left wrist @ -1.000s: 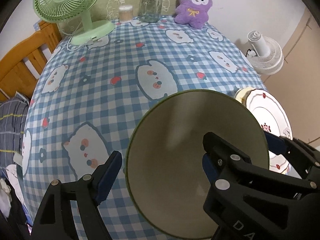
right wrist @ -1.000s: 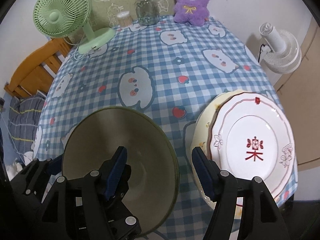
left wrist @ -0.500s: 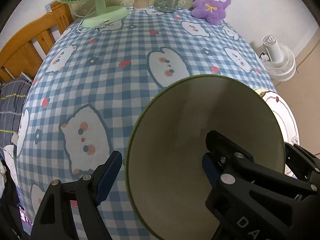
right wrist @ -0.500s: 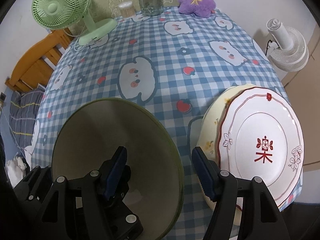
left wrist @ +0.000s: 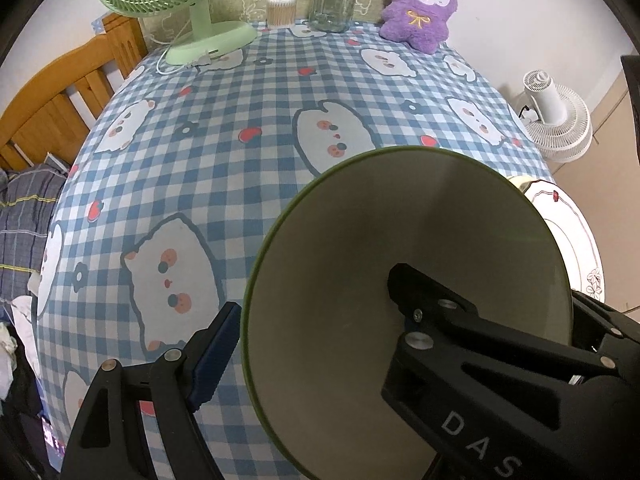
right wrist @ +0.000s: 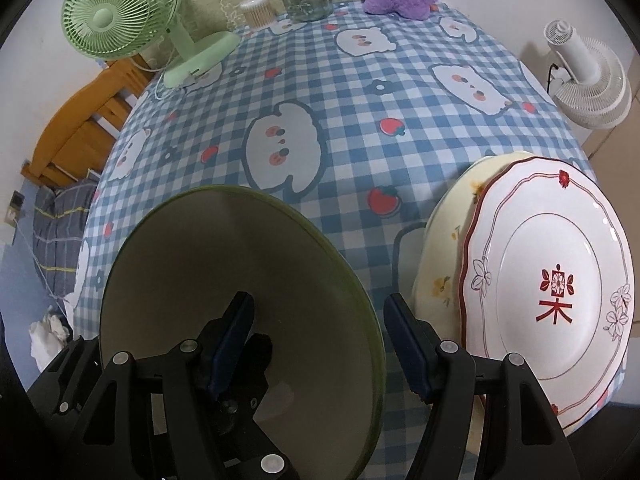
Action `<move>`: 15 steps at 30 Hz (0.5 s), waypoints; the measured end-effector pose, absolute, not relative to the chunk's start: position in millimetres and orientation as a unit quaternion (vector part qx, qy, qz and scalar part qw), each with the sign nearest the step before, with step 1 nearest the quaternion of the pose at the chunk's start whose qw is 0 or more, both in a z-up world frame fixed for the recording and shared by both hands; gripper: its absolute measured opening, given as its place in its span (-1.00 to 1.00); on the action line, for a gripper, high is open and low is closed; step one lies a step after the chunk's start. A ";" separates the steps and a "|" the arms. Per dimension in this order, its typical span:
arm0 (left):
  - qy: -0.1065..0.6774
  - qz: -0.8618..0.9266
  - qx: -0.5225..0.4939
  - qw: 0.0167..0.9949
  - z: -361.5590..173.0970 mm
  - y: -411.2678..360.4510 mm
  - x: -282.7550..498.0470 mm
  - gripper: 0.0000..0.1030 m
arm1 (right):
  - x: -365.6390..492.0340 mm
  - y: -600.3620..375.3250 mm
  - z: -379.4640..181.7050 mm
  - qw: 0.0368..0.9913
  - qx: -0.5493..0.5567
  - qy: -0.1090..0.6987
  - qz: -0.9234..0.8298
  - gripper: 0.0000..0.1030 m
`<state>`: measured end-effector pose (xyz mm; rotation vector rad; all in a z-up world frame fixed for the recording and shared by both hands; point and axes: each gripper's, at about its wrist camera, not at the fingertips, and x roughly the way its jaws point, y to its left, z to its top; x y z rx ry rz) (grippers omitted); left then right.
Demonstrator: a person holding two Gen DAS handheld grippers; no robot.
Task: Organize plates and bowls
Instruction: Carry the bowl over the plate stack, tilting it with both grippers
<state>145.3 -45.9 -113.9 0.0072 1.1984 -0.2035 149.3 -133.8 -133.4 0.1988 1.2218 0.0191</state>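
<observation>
A large olive-green bowl (left wrist: 400,264) with a pale inside fills the lower middle of the left wrist view. My left gripper (left wrist: 316,328) straddles its near rim with a wide gap between the fingers, the right finger (left wrist: 424,300) inside the bowl. My right gripper (right wrist: 320,340) is open and also straddles the bowl (right wrist: 224,264), its left finger inside. A white plate with red trim (right wrist: 552,296) lies on a cream floral plate (right wrist: 444,264) at the table's right edge.
The table has a blue checked cloth (left wrist: 248,92). At its far end stand a green desk fan (left wrist: 188,4), a glass jar (left wrist: 332,0), a cotton-swab tub (left wrist: 280,10) and a purple plush (left wrist: 420,4). A white floor fan (left wrist: 556,120) stands right, a wooden bed frame (left wrist: 60,96) left.
Both grippers and the bowl have shifted a little over the table; the bowl looks raised and more tilted towards the cameras. The plates have not moved.
</observation>
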 end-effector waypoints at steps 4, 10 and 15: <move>0.563 -0.092 -0.002 0.821 -114.4 -45.3 144.4 0.65 | 150.1 -132.0 -132.3 0.816 0.075 0.573 0.015 0.38; 0.561 -0.088 -0.006 0.823 -114.4 -45.9 142.9 0.65 | 151.7 -130.9 -134.1 0.816 0.067 0.572 0.036 0.37; 0.565 -0.073 -0.022 0.821 -113.7 -47.1 141.6 0.55 | 157.8 -130.7 -136.8 0.806 0.073 0.584 0.067 0.29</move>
